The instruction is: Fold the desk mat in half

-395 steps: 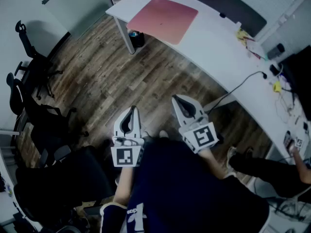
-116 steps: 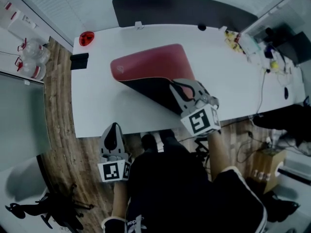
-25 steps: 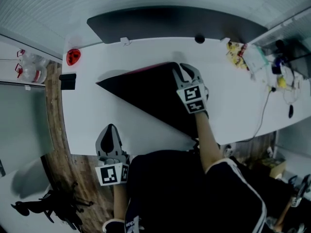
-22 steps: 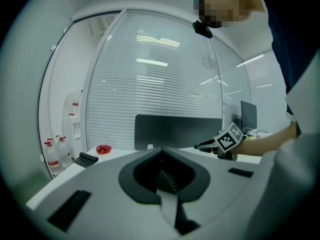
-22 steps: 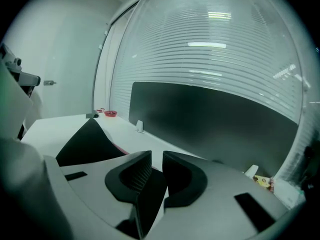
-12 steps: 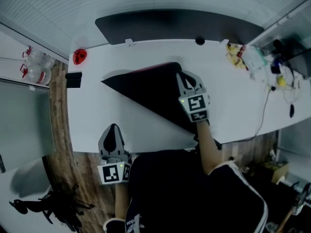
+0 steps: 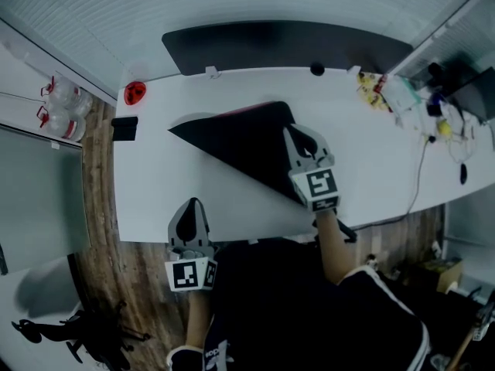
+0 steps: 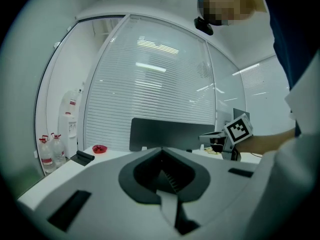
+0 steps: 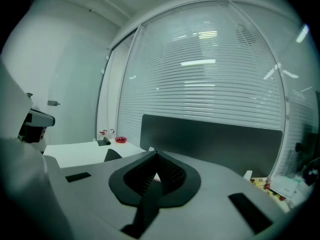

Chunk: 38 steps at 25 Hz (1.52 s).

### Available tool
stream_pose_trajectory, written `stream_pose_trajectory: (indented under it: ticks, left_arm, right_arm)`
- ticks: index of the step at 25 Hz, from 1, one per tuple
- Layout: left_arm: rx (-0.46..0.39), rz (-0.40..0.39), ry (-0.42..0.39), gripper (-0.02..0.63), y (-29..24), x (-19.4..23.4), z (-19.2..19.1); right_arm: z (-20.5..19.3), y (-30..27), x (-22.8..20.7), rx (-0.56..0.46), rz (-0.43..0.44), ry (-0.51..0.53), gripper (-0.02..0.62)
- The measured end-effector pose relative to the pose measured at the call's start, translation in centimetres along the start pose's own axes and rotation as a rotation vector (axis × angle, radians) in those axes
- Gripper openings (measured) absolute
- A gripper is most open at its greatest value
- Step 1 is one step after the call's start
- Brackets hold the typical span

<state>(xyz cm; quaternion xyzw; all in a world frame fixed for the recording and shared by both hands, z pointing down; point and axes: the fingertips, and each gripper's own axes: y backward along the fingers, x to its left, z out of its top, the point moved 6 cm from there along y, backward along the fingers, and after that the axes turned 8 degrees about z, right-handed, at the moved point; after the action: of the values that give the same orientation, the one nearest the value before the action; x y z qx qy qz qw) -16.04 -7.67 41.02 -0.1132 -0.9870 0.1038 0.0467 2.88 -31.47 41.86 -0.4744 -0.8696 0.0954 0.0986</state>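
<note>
Our right gripper (image 7: 297,132) has just closed its jaws together with nothing between them. It hangs above the right end of the desk mat (image 7: 232,141) and is not holding it. Our left gripper (image 7: 192,204) is also pressed shut and empty. It sits near the front edge of the white desk (image 7: 155,199), well apart from the mat. The mat lies in the middle of the desk, doubled over on itself. We judge it to be thin, light and limp, so it will likely sag wherever it is not supported, and its dark underside is probably rubbery enough to grip the desk. It seems best taken by a corner or a free edge, pinched flat between the jaws. What shows is a dark triangle of underside facing up, with a thin pink strip of the top face along its far edge. The slanted outline suggests the corners do not yet meet squarely.
</note>
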Motion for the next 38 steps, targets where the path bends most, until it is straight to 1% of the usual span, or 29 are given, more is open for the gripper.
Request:
stream_pose_trajectory:
  ticks: [3,6,10,14,17,20,26,34,38]
  left_arm:
    - [-0.019,-0.013,0.009,0.003,1.1,0.2,-0.2]
    - [-0.041,-0.027,0.014,0.003,2.3,0.7,-0.2]
    - [-0.059,-0.033,0.017,0.003,4.5,2.4,0.0]
    - [-0.072,-0.051,0.001,0.003,7.1,3.9,0.4]
    - [-0.084,-0.047,0.033,0.003,9.1,5.0,0.7]
    - [-0.083,-0.049,0.027,0.003,11.1,6.7,0.6]
    - [-0.096,-0.052,0.028,0.003,13.3,9.0,1.3]
    - [-0.123,-0.085,-0.009,0.003,15.8,10.3,1.6]
    - [-0.112,-0.110,-0.015,0.003,16.5,10.2,1.2]
  right_arm:
    - [0.6,1.8,1.6,-0.036,-0.014,-0.011,0.003]
    - [1.2,3.7,3.4,-0.045,-0.019,-0.001,0.003]
    - [2.5,5.3,6.6,-0.057,-0.023,0.006,0.003]
    - [3.3,6.4,10.5,-0.089,0.001,0.010,0.003]
    - [3.5,7.4,13.4,-0.072,0.023,0.024,0.003]
    - [3.6,8.6,16.5,-0.068,0.040,0.004,0.003]
    - [5.2,10.3,21.0,-0.122,0.062,-0.014,0.003]
    - [5.5,12.6,24.6,-0.146,0.047,-0.027,0.003]
    - [5.8,13.1,26.0,-0.166,0.031,-0.025,0.003]
